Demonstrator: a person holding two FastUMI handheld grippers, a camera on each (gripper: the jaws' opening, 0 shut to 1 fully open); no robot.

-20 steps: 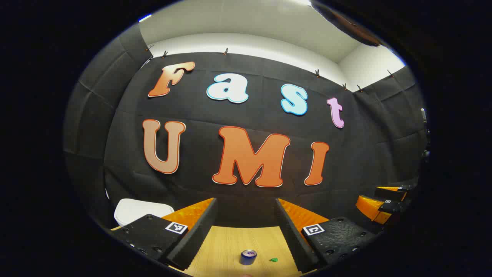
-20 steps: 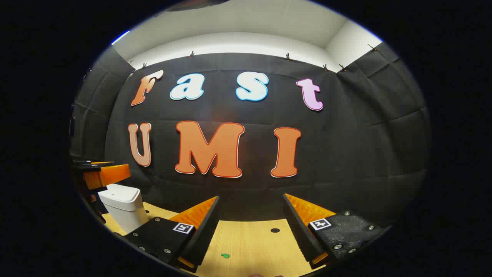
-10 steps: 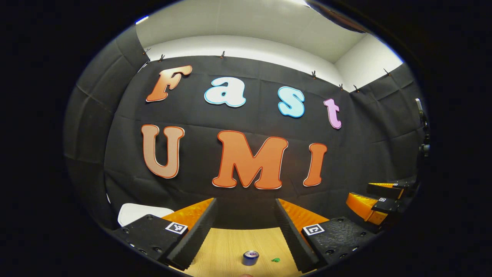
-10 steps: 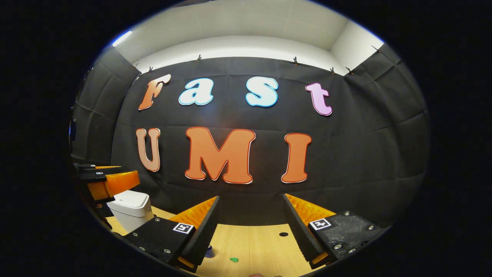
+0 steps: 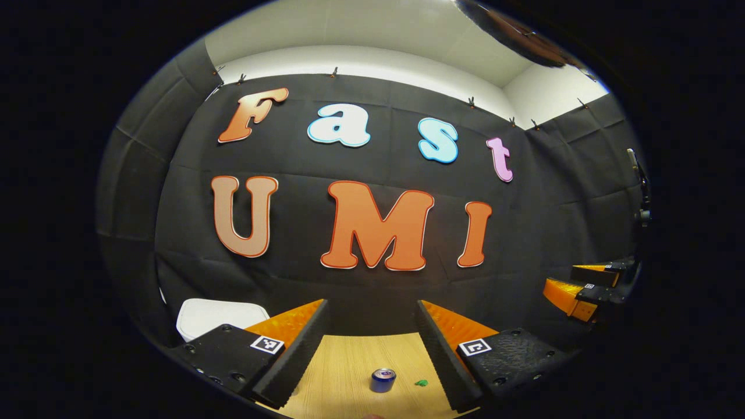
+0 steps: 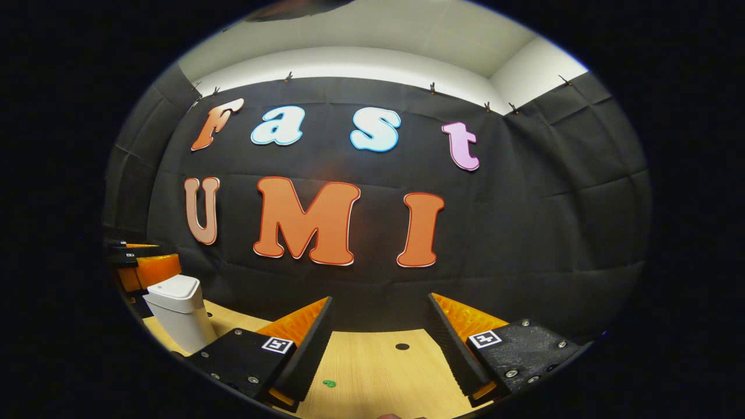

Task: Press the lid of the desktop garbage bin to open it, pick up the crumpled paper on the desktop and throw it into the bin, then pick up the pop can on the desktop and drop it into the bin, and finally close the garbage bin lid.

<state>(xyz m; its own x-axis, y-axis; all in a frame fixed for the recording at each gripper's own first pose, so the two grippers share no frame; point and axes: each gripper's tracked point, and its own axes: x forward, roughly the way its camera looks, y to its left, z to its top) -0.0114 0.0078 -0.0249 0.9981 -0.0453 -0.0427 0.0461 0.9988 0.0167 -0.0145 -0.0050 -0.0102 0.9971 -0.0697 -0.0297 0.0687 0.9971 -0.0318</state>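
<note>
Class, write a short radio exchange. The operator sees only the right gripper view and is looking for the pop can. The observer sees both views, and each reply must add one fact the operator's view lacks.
Operator: I see the white bin at my left with its lid down. Where is the pop can?
Observer: In the left gripper view, the pop can stands upright on the table, ahead of the open left gripper.
Operator: Is anything touching it?
Observer: No. A small green scrap lies just right of it in that view, with a gap between them.
</note>
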